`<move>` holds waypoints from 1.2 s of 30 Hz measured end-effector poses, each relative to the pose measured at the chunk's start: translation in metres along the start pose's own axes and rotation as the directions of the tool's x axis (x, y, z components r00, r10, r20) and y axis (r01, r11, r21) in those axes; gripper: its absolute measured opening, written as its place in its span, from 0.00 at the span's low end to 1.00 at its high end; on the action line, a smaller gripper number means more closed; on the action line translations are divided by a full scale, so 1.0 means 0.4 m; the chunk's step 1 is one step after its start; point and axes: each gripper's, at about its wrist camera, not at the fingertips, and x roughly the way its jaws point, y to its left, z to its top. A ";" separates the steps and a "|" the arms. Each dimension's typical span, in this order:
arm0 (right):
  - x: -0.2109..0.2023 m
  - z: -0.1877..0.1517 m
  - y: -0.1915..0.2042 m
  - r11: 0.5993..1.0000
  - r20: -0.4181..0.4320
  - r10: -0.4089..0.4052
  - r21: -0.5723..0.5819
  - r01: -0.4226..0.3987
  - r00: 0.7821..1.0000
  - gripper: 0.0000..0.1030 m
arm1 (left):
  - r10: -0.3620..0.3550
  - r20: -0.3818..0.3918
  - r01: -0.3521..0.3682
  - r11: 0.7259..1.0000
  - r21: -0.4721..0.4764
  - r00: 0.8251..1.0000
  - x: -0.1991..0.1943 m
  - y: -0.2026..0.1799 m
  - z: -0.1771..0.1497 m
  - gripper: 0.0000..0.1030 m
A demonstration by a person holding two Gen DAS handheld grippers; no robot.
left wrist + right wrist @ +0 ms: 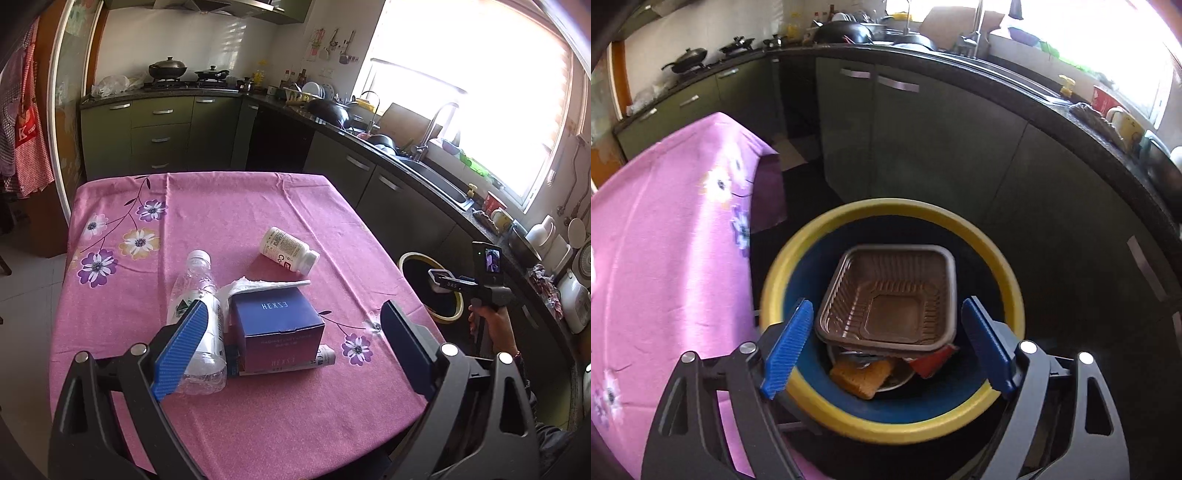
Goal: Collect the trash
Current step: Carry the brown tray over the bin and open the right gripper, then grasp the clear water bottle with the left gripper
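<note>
The right claw gapes wide above the yellow-rimmed bin; a brown plastic tray lies in it between the fingers. The left claw spreads wide over the counter, straddling a blue box; a clear bottle lies beyond its left finger.

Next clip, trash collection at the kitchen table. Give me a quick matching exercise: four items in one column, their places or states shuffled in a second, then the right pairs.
Things:
1. brown plastic tray
2. white pill bottle
3. clear water bottle
4. blue box

Places or states:
A. lying on its side, apart from the cluster on the pink tablecloth
B. in the yellow-rimmed bin
C. with a white tissue on its top
D. lying against the box's left side

Pairs: 1-B, 2-A, 3-D, 4-C
</note>
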 end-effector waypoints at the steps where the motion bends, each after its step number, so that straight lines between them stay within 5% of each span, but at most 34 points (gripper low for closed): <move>1: -0.009 -0.003 -0.006 1.000 0.013 0.012 0.011 -0.013 1.000 0.80 | 0.004 0.002 -0.004 1.000 0.003 1.000 -0.002 -0.001 0.001 0.87; 15: -0.231 -0.150 0.069 0.986 0.150 0.165 -0.002 -0.167 0.975 0.84 | 0.054 -0.067 -0.055 0.998 -0.015 0.996 0.029 0.050 0.013 0.87; 22: -0.281 -0.176 0.088 0.974 0.160 0.220 0.011 -0.224 0.962 0.84 | 0.126 -0.190 -0.124 0.992 0.025 0.974 0.074 0.111 0.046 0.87; 26: -0.278 -0.183 0.099 0.972 0.147 0.233 0.007 -0.236 0.961 0.84 | 0.101 -0.323 -0.105 0.994 0.003 0.941 0.125 0.165 0.062 0.86; 30: -0.270 -0.184 0.105 0.967 0.130 0.250 0.007 -0.253 0.959 0.84 | 0.082 -0.447 -0.100 0.995 -0.017 0.891 0.180 0.202 0.057 0.79; 36: -0.256 -0.181 0.112 0.966 0.118 0.255 0.004 -0.257 0.960 0.84 | 0.092 -0.544 -0.099 0.995 0.015 0.834 0.240 0.200 0.051 0.74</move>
